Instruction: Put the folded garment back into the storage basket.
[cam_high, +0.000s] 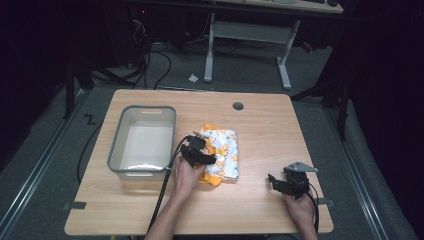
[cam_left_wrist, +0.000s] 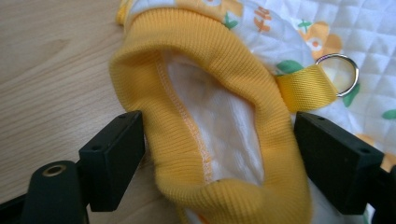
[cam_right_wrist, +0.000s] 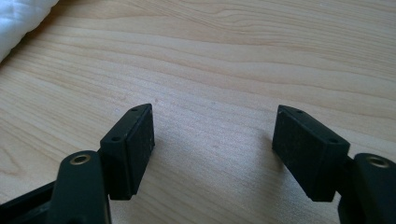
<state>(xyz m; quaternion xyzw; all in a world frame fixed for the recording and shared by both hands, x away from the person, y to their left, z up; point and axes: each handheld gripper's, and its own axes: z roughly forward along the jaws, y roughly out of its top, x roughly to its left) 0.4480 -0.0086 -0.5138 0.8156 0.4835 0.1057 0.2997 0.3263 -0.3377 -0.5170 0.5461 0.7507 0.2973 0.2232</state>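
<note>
We count two handheld black two-jaw grippers, one garment and one tub. Nearest us, the right gripper (cam_high: 281, 182) rests low over the bare light wooden table (cam_high: 260, 130), its jaws spread with nothing between them. The left gripper (cam_high: 201, 151) has its jaws spread wide, straddling the ribbed yellow opening of the small quilted white garment with orange flower print (cam_high: 221, 152); the pads (cam_left_wrist: 114, 151) stand either side of the band and do not press it. A yellow webbing loop with one metal ring (cam_left_wrist: 337, 74) lies just beyond its right jaw. The garment's long axis runs away from us, opening towards the gripper. The grey rectangular plastic tub (cam_high: 116, 145) sits left of that gripper.
</note>
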